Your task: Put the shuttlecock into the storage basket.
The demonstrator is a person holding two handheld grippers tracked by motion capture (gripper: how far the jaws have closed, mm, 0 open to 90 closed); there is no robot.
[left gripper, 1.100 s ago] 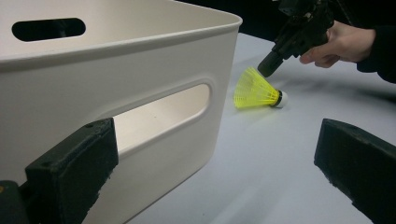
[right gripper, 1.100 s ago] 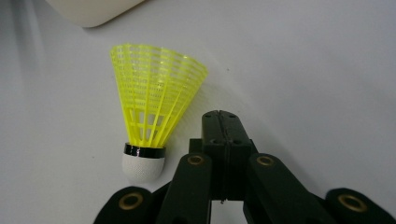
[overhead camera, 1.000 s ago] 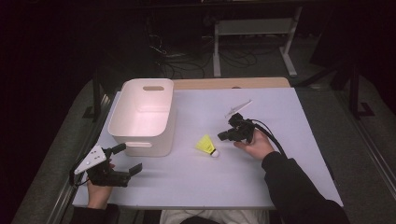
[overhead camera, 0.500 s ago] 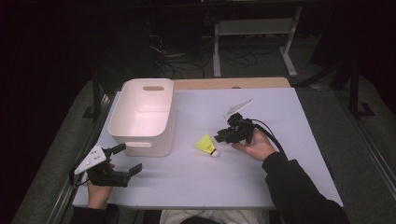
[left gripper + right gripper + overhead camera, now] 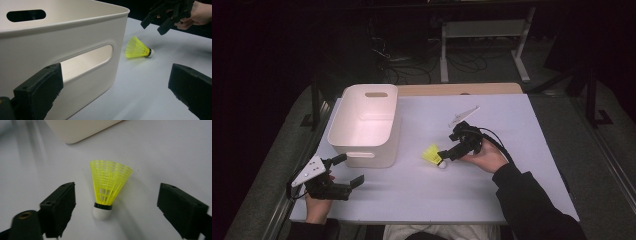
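On the table [image 5: 522,125] I see a pale sheet covering most of the top, with a strip of bare wood at the far edge. Biggest thing on it is the white bin [image 5: 365,124], standing upright at the far left, open side up, a slot handle in each end wall. From the left gripper view its near wall and handle slot fill the left half of my picture [image 5: 62,50].

My right hand [image 5: 484,157] comes in from the lower right, dark sleeve behind it, and holds the right gripper [image 5: 449,153] low over the middle of the table, its cable looping back past the wrist. Its jaws are spread wide, and in the right gripper view the shuttlecock [image 5: 108,187] lies between them, touching neither, with the cork end towards the camera and the skirt pointing towards the bin's corner.

My left hand [image 5: 318,205] rests at the near left corner with the left gripper [image 5: 347,170], grey plate on top, pointing at the bin's near wall. Its jaws also stand well apart, closed on nothing.

Smallest is the shuttlecock [image 5: 432,155] itself: yellow mesh skirt, black band, white cork. It lies on its side on the sheet just right of the bin, near it but not touching, just beside the right gripper's tips.
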